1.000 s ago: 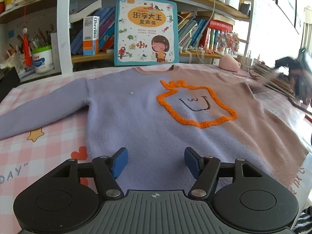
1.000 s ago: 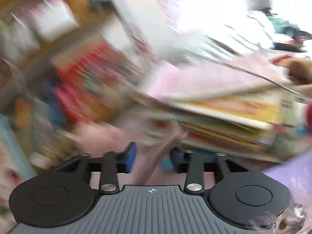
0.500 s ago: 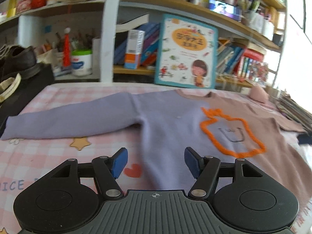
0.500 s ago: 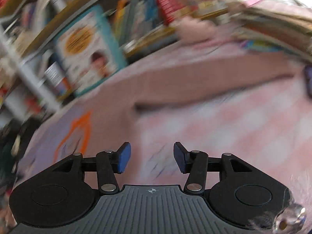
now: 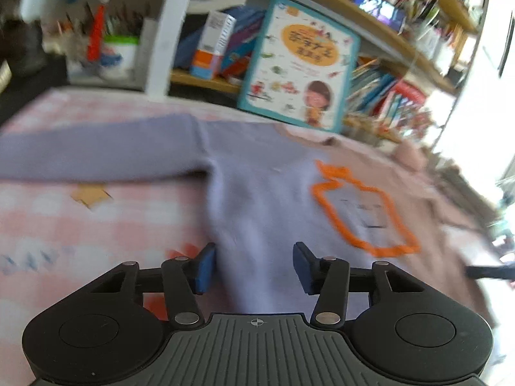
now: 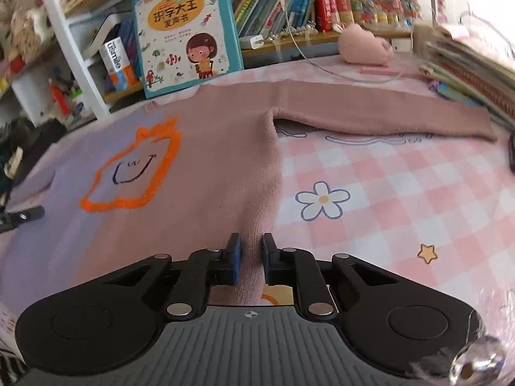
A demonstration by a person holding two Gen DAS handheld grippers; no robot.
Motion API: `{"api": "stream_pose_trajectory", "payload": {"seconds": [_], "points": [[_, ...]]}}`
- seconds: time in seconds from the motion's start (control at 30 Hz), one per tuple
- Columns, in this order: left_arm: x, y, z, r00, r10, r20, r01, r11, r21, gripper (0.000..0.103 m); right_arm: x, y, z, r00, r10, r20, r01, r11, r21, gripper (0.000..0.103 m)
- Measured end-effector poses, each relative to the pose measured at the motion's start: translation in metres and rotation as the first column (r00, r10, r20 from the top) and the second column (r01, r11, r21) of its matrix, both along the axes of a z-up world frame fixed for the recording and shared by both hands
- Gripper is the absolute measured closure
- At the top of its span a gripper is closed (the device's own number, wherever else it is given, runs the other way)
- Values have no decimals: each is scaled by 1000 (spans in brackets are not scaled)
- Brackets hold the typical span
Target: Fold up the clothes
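A sweater (image 5: pixel 257 193), lavender on its left half and dusty pink on its right, lies flat on the table with an orange outline motif (image 6: pixel 128 173) on the chest. Both sleeves are spread out: the lavender one (image 5: pixel 96 154) and the pink one (image 6: pixel 370 112). My left gripper (image 5: pixel 254 267) hovers over the lavender side edge near the hem. Its jaws are closing, still apart, with fabric lying between them but not pressed. My right gripper (image 6: pixel 251 257) is at the pink side edge near the hem. Its jaws are closing, and a ridge of pink fabric is pinched between them.
A pink checked tablecloth (image 6: pixel 402 193) covers the table. A picture book (image 6: pixel 186 29) leans against the bookshelf behind the collar. A pink plush (image 6: pixel 365 46) and a white cable lie at the back right. A stack of books (image 6: pixel 466 70) sits beside the pink sleeve's end.
My right gripper swung from the book stack across to the sweater's pink side edge and closed on it. The left gripper shifted toward the lavender side, rolled, and its jaws narrowed.
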State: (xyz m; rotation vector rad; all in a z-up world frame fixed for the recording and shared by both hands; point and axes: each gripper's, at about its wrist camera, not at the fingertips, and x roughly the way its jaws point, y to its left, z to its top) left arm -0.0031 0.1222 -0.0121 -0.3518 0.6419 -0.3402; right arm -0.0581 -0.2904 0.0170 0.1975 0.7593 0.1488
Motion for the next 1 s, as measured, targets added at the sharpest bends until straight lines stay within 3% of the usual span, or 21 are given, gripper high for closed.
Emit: {"api": "stream_pose_trajectory", "payload": {"seconds": [0.13, 0.3, 0.47, 0.6, 0.73, 0.87, 1.0], "points": [[-12, 9, 2, 998, -56, -11, 54, 983, -178, 54, 0, 4, -1, 1000, 3, 16, -3, 1000, -29, 90], [-34, 5, 2, 996, -58, -72, 53, 996, -72, 52, -1, -1, -3, 1000, -6, 24, 6, 1000, 4, 91], [-43, 14, -9, 989, -75, -125, 45, 973, -228, 54, -3, 3, -3, 999, -5, 35, 5, 1000, -13, 91], [-48, 6, 8, 989, -146, -16, 132, 930, -343, 54, -3, 3, -3, 999, -2, 39, 3, 1000, -19, 91], [-56, 4, 44, 968, -205, 144, 246, 888, -388, 53, -4, 1, -4, 999, -5, 43, 5, 1000, 0, 91], [-62, 17, 63, 970, -158, 185, 219, 899, -380, 52, -5, -3, -5, 999, -9, 49, 8, 1000, 22, 91], [-63, 33, 64, 984, -62, 167, 115, 938, -328, 52, -6, -5, -6, 998, -12, 54, 10, 999, 39, 91]]}}
